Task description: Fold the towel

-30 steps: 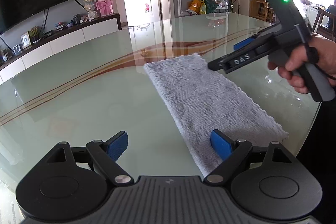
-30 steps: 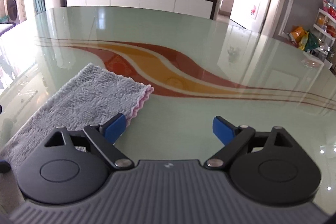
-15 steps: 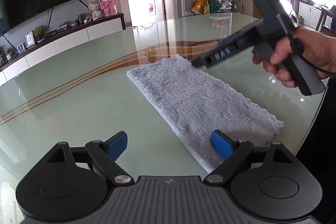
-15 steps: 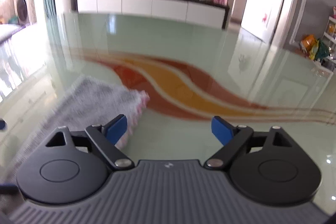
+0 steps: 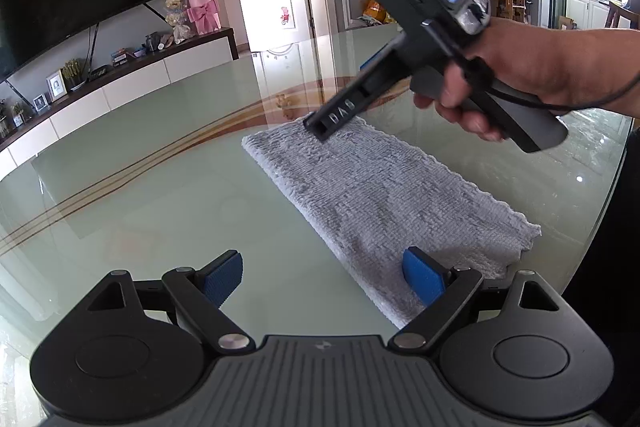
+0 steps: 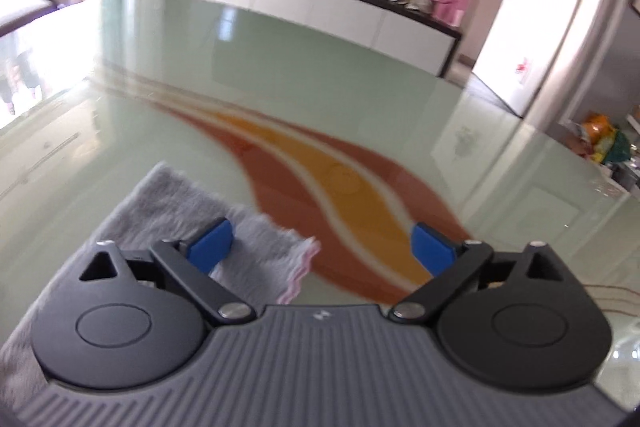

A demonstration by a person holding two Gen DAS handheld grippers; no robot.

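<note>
A grey towel (image 5: 380, 195), folded into a long strip, lies flat on the glass table (image 5: 160, 207), running away to the upper left. My left gripper (image 5: 323, 279) hovers open at its near end, the right pad over the cloth and the left pad over bare glass. A hand holds my right gripper (image 5: 334, 117) just above the towel's far end. In the right wrist view the right gripper (image 6: 322, 247) has its jaws wide and closing slightly. The towel (image 6: 176, 203) and its pink-edged corner lie beneath its left pad, and nothing is pinched.
The round glass table (image 6: 280, 67) has an orange and red swirl (image 6: 340, 187) beyond the towel. Its edge curves close on the right (image 5: 616, 179). A low white cabinet with a TV above stands behind the table.
The right gripper has swung left over the towel's far end and rolled, so the far corner now sits under its left pad. The left gripper has stayed put.
</note>
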